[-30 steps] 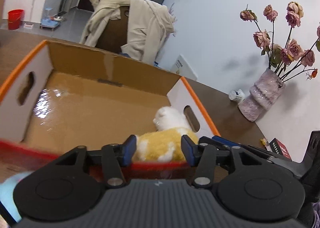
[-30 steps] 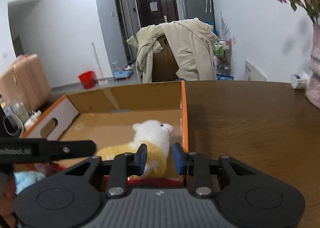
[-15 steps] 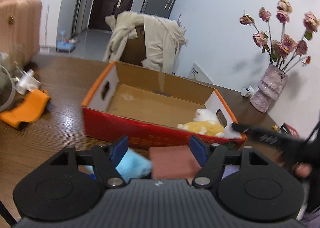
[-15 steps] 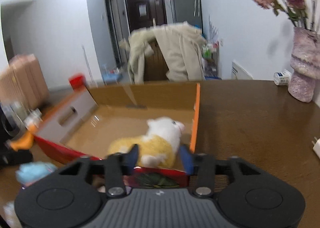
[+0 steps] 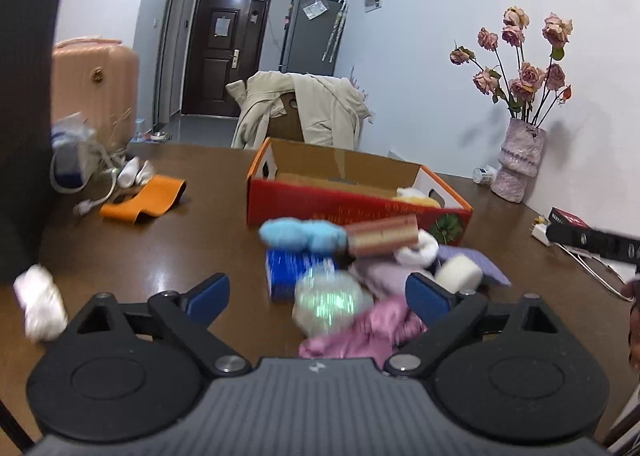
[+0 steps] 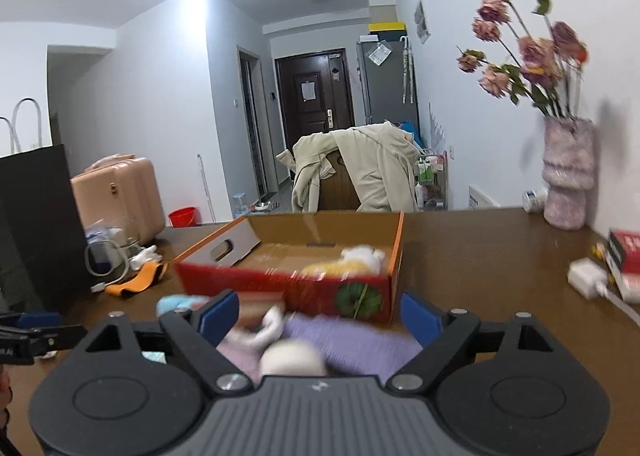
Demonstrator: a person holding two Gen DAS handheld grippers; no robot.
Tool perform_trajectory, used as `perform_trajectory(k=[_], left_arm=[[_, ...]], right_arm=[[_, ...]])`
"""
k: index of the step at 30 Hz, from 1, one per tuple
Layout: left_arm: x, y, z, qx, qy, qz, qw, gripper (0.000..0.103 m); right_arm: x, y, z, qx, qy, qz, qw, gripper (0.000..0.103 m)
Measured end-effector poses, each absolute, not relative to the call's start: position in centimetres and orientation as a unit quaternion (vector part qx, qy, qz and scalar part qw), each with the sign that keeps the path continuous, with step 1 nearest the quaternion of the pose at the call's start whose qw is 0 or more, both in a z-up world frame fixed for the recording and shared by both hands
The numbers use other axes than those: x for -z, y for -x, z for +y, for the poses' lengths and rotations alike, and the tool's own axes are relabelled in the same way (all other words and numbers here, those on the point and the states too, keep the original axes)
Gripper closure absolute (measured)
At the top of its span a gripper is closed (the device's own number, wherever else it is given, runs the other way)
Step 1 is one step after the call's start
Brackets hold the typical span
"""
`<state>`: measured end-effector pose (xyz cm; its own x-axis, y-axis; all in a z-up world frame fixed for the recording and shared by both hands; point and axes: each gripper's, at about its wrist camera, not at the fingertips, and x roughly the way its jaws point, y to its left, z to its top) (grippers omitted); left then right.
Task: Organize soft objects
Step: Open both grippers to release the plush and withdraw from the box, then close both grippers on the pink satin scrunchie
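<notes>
Both my tongs are spreading apart with nothing between their pads. The soft pile lies on the surface just ahead of me, between my tongs and the red box [image 5: 356,208], where 1 yellow-and-white plush [image 6: 352,262] already rests at the right end. My left tongs [image 5: 318,292] point straight at the nearest pieces: the pale mesh ball [image 5: 330,302] and the pink cloth [image 5: 360,332], with the blue fluffy toy [image 5: 300,234] lying crosswise beyond. My right tongs [image 6: 320,316] face the purple cloth [image 6: 352,340] and a white ball [image 6: 290,360]. I judge the left nearer the mesh ball, so it should drop onto that.
</notes>
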<state>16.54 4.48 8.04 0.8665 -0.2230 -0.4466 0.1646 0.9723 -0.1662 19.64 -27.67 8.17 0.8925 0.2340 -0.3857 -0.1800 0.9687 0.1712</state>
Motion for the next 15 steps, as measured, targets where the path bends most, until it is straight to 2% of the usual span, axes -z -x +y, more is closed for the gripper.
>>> perform_trajectory(k=[4,15], left_arm=[[-7.3,-13.0,5.2,0.095,0.042,0.233,0.967,0.003],[-4.9,-10.6,5.0,0.115,0.05,0.258,0.958,0.003]], right_arm=[[-6.2,-14.9,-26.5,-0.087,-0.038,0.197,0.976,0.006],[-3.6,-10.8,-23.7,-0.122,-0.042,0.248,0.96,0.005]])
